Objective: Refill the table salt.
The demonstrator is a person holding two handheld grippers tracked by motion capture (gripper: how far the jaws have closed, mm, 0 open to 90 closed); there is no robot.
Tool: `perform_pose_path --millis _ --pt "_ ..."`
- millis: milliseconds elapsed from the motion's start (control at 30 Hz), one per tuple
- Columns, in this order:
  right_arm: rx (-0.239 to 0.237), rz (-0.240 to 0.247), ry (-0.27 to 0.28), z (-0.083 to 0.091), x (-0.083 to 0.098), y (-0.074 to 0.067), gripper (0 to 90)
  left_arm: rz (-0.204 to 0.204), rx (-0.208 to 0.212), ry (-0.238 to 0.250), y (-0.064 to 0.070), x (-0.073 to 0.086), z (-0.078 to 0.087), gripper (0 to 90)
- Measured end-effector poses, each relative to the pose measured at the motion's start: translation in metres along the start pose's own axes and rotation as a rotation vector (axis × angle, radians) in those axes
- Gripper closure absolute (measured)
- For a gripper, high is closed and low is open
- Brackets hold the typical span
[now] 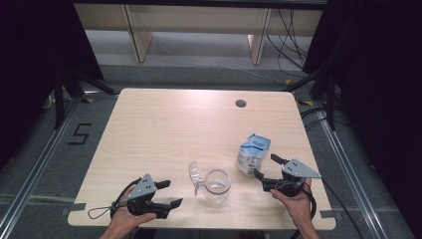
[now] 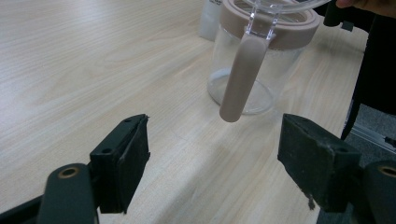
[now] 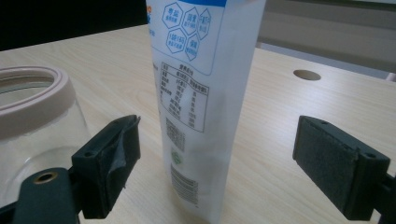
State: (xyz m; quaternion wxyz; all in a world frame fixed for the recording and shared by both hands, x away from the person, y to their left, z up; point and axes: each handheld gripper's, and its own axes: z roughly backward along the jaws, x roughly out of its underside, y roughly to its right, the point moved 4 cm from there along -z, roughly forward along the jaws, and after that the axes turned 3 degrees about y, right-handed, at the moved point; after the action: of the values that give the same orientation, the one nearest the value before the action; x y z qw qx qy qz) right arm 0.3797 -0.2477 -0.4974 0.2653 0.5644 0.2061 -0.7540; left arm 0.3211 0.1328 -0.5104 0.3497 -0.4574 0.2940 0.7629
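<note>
Work in hand: a white and blue pouch point(image 1: 253, 154) is approached by the right tongs point(image 1: 262, 171); a clear jar point(image 1: 217, 186) with a pink rim stands beside it.
Key relation: the pouch is seen straight ahead between the right jaws, not yet touched, its long axis upright.
Right tongs: spread wide, nothing held.
Left tongs point(image 1: 169, 193): spread wide, nothing held; the jar's pink handle point(image 2: 242, 77) is faced from just short of it.
Nearer hand: the pouch lies closer to the right hand, the jar between the two.
Lid point(image 1: 195, 175): seen hinged open on the jar's left side.
Edges: the counter point(image 1: 164, 124) edge is near both hands.
Open room: broad bare counter is left beyond the jar and pouch.
</note>
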Motion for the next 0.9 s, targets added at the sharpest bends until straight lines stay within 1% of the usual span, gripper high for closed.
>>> perform_pose_path --millis 67,167,200,233,300,333,367,400,467,500,533,567,600,633,667,700,733,767,800,833,867,900 --pt "-0.006 0.009 0.002 -0.004 0.0 0.001 15.9 0.001 0.001 0.001 0.001 0.0 -0.001 24.2" --pt "-0.013 0.0 0.017 -0.007 0.0 0.003 15.7 -0.004 -0.002 -0.004 0.0 0.0 0.0 24.2" --pt "-0.013 0.003 0.02 -0.008 -0.001 0.003 15.7 0.0 -0.001 -0.001 0.0 0.0 0.0 24.1" --pt "-0.001 0.004 0.026 -0.008 -0.001 0.004 15.7 -0.001 0.003 0.002 0.0 0.0 -0.001 24.2" --pt "-0.014 0.001 0.03 -0.011 0.0 0.004 15.7 0.001 0.007 0.003 0.0 0.0 -0.001 24.2" --pt "-0.015 0.011 0.027 -0.013 0.0 0.005 15.6 0.002 0.006 0.002 0.0 0.001 -0.001 24.2" --pt "-0.027 0.011 0.036 -0.016 0.0 0.004 15.6 0.001 0.007 0.003 0.0 0.001 -0.001 24.2" --pt "-0.015 0.007 0.02 -0.015 0.001 0.005 15.7 0.003 0.004 0.0 0.0 0.001 -0.001 24.2" --pt "-0.031 -0.008 0.034 -0.019 0.001 0.003 15.6 0.005 0.005 -0.001 0.0 0.001 -0.001 24.3" --pt "-0.02 -0.007 0.037 -0.021 0.001 0.003 15.7 0.005 0.005 -0.001 0.0 0.001 -0.001 24.3" --pt "-0.036 -0.015 0.032 -0.021 0.002 0.001 15.7 0.004 0.006 -0.001 0.0 0.001 -0.001 24.3" --pt "-0.061 0.012 0.039 -0.023 0.001 0.003 15.7 0.005 0.006 -0.001 0.0 0.001 -0.001 24.3" --pt "-0.032 0.022 0.04 -0.024 0.002 0.003 15.7 0.004 0.007 -0.001 0.0 0.001 -0.001 24.3" --pt "-0.038 0.014 0.029 -0.025 0.002 0.003 15.7 0.004 0.006 -0.002 0.0 0.001 -0.001 24.3" --pt "-0.042 0.013 0.032 -0.027 0.002 0.002 15.7 0.005 0.005 0.0 0.001 0.001 -0.001 24.3" --pt "-0.054 0.027 0.056 -0.03 0.002 0.003 15.7 0.001 0.002 -0.003 0.0 0.001 -0.001 24.3" --pt "-0.046 0.016 0.035 -0.03 0.003 0.003 15.7 0.018 0.003 0.001 0.002 0.001 -0.001 24.3" --pt "-0.05 0.004 0.048 -0.032 0.003 0.002 15.7 0.014 0.003 0.001 0.001 0.001 -0.001 24.3" --pt "-0.051 0.015 0.034 -0.033 0.003 0.003 15.7 0.013 0.003 0.001 0.001 0.001 -0.002 24.3" --pt "-0.025 0.01 0.058 -0.036 0.004 0.004 15.6 0.014 0.002 0.0 0.001 0.001 -0.002 24.3" --pt "-0.056 0.006 0.035 -0.036 0.005 0.004 15.6 0.019 0.002 0.0 0.001 0.001 -0.002 24.3" --pt "-0.045 -0.011 0.046 -0.038 0.006 0.002 15.7 0.025 0.001 0.001 0.002 0.001 -0.002 24.3"
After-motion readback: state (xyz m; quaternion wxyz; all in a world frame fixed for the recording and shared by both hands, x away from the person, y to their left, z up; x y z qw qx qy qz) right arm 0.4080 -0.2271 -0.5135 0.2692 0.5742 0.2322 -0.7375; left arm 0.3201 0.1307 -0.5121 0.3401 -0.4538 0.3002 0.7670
